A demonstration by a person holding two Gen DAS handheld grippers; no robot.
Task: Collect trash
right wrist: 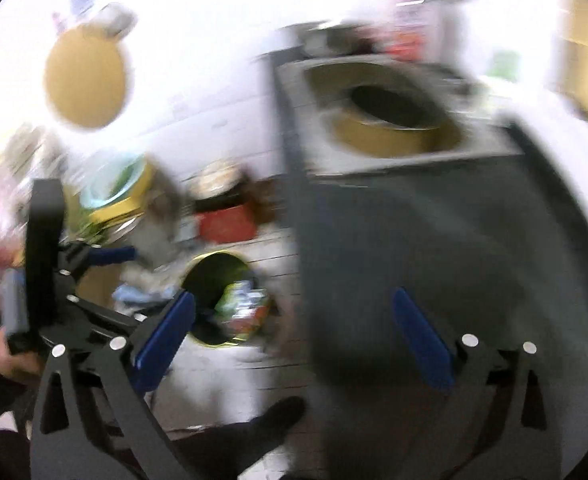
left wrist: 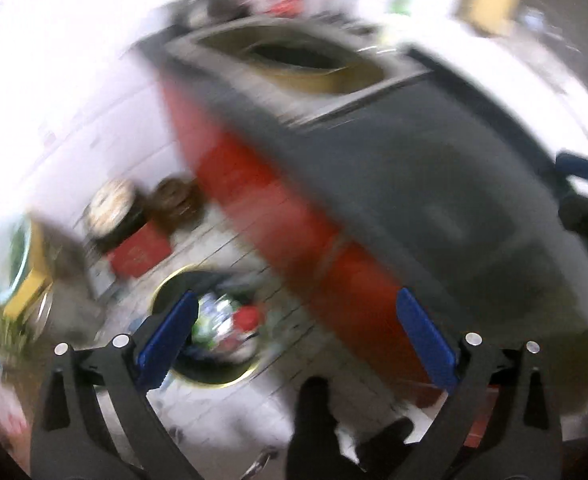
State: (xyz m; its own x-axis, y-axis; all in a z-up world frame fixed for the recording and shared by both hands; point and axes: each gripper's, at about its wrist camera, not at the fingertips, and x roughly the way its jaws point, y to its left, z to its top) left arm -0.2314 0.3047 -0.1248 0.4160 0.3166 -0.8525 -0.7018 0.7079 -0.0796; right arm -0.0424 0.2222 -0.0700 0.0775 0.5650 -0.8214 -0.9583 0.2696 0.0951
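1. Left wrist view: the left tool (left wrist: pixel 295 334) hangs over a tiled floor (left wrist: pixel 230 252), its blue pads (left wrist: pixel 168 330) spread wide with nothing between them.
2. Just past the left pad sits a round trash bin (left wrist: pixel 210 376) with a yellowish rim; inside it lies mixed trash (left wrist: pixel 226 322) — green, white and red wrappers, too blurred to name.
3. To the right stands a tall dark bin (left wrist: pixel 433 184) with a red side and a round hole in its grey top.
4. Right wrist view: the right tool (right wrist: pixel 294 332) is likewise spread wide and empty.
5. The same round bin shows beyond its left pad, trash heaped in the opening; the tall dark bin fills the right half of the frame.
6. At the left edge a hand (right wrist: pixel 12 354) grips the other tool's handle.
7. Along the wall — a red box (right wrist: pixel 226 222), a yellow container (right wrist: pixel 118 196) and other blurred clutter.
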